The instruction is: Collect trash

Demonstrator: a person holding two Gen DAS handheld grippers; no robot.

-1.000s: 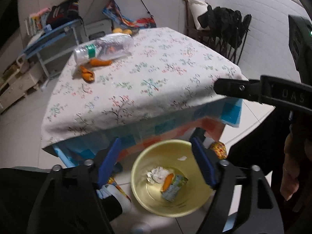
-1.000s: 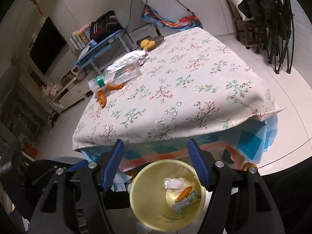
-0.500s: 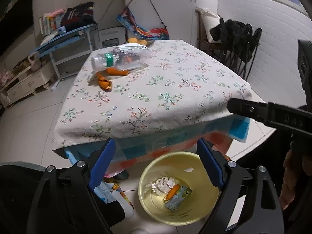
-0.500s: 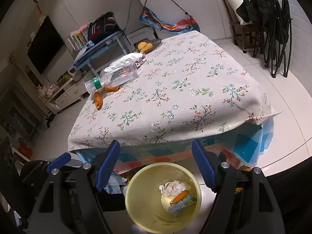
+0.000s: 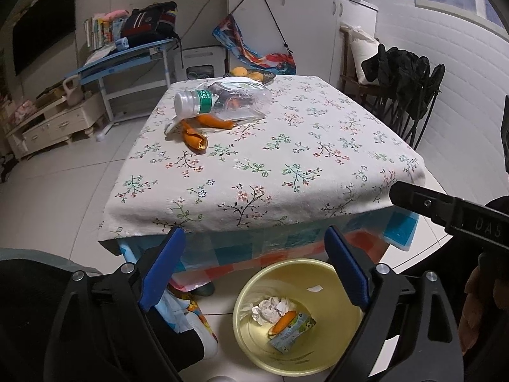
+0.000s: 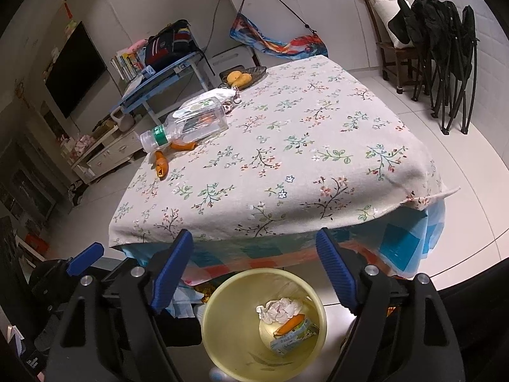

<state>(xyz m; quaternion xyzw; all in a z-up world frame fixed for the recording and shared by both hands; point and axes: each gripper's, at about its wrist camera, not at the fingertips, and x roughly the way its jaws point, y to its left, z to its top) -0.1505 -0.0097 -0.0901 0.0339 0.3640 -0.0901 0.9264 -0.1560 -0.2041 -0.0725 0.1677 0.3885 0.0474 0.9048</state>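
A yellow bin (image 5: pixel 241 328) (image 6: pixel 219 343) stands on the floor at the table's near edge. It holds crumpled tissue (image 5: pixel 270 308), an orange peel (image 5: pixel 283 320) and a small carton (image 5: pixel 291 331). On the table's far left lie a clear plastic bottle (image 5: pixel 226 100) (image 6: pixel 187 124) and orange peels (image 5: pixel 194 137) (image 6: pixel 160 162). My left gripper (image 5: pixel 254 238) is open and empty above the bin. My right gripper (image 6: pixel 254 238) is open and empty above the bin too; one of its fingers shows in the left wrist view (image 5: pixel 445 211).
The table (image 5: pixel 286 159) has a floral cloth (image 6: pixel 286 159). A plate of fruit (image 6: pixel 241 76) sits at its far edge. Folded black chairs (image 6: pixel 445 47) stand at the right, a blue desk (image 5: pixel 127 60) at the back left.
Both grippers have risen and tilted up, so the table and room fill more of each view and the bin sits lower. Both stay open and empty.
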